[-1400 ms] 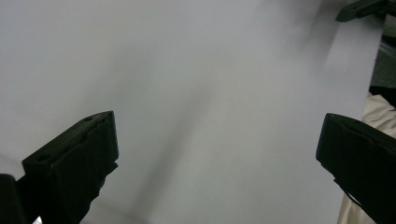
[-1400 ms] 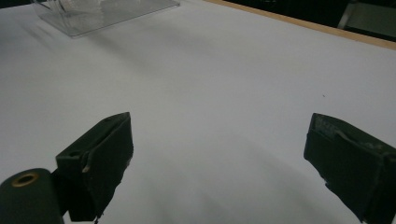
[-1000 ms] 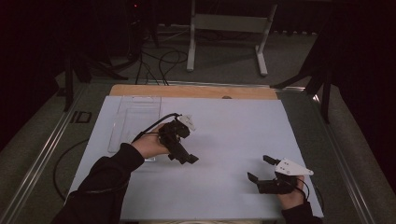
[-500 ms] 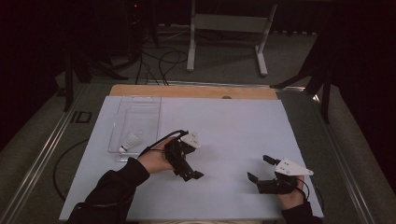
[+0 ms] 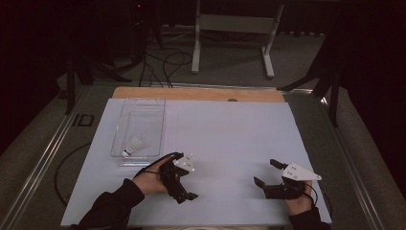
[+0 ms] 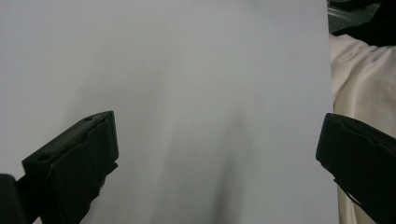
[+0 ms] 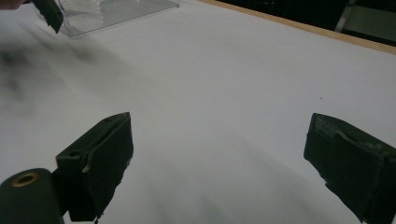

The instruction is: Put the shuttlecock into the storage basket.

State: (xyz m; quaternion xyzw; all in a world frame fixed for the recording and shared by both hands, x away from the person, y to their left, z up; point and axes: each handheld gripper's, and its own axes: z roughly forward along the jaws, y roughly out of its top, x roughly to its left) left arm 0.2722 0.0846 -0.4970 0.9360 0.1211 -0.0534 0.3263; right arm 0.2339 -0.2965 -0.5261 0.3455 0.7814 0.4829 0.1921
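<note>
Change: left gripper (image 5: pixel 184 189) was over the clear plastic tray (image 5: pixel 158 112) a second ago; now it sits on the white table sheet (image 5: pixel 225 139), near the tray's front right corner, empty.
Meaning: small white object (image 5: pixel 133 145) looks deposited; placing step likely finished.
Object place: inside the tray, front half, resting on its floor.
Object axis: long axis diagonal, dark tip toward the tray's front left corner, other end toward its back right.
Left jaws: spread wide, nothing between.
Right gripper (image 5: pixel 266 174): well right of the tray, jaws apart, empty.
</note>
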